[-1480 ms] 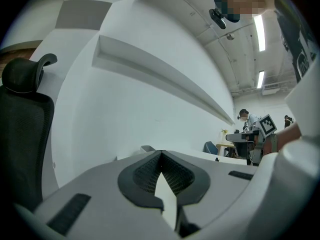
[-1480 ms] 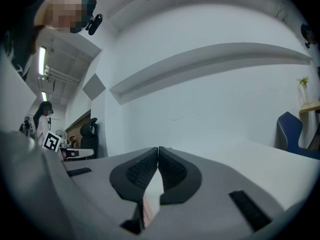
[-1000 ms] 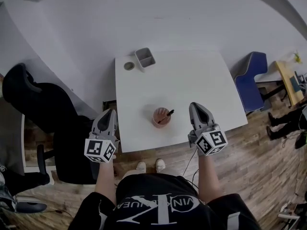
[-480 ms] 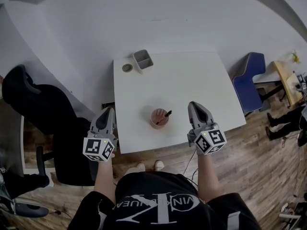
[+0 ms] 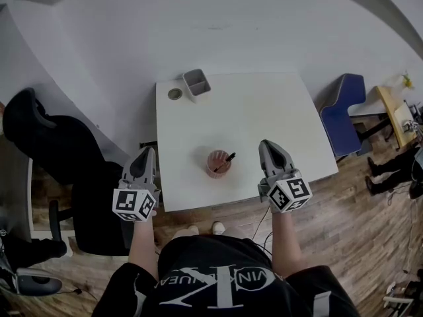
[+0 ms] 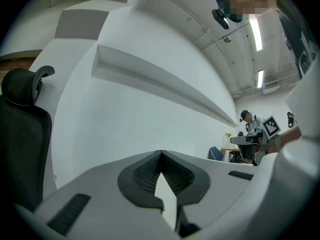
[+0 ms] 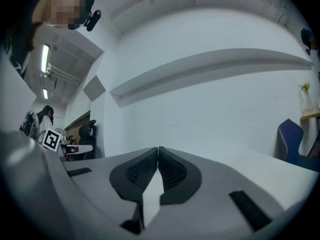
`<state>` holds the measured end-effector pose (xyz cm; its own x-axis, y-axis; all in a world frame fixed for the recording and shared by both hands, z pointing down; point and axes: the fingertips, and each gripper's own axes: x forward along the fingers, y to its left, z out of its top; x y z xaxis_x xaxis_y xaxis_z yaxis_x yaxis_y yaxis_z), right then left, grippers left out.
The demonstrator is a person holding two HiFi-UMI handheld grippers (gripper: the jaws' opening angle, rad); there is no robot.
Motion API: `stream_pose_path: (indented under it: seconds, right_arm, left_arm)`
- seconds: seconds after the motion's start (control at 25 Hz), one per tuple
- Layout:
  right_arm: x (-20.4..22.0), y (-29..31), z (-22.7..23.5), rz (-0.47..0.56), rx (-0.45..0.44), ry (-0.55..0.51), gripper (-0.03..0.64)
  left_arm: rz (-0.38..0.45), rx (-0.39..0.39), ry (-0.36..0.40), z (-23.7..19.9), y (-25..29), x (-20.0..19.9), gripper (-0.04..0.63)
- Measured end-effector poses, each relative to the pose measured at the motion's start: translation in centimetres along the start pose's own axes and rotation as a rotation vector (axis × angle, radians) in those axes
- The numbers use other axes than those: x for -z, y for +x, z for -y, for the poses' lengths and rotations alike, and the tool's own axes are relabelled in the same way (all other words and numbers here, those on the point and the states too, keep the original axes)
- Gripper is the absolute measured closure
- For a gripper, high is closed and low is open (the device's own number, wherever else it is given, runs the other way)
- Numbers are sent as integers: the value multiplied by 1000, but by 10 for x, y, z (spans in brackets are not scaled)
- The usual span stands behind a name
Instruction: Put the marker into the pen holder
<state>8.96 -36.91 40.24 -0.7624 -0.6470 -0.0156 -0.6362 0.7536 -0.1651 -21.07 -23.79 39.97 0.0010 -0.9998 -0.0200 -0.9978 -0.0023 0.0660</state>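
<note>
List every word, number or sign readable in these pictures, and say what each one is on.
"VIN": fragment of small white print on the person's black shirt, upside down in the head view; the rest is unreadable.
Cubes on the left gripper and right gripper: black-and-white square patterns, no letters.
The pen holder: no label visible.
</note>
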Motion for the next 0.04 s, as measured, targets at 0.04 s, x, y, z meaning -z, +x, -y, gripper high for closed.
stream_pose_path:
  seconds: [0.04]
  right_arm:
    - [0,0,0,0,0,0,591]
  left_arm:
    - [-1,-1,1,0,0,0,581]
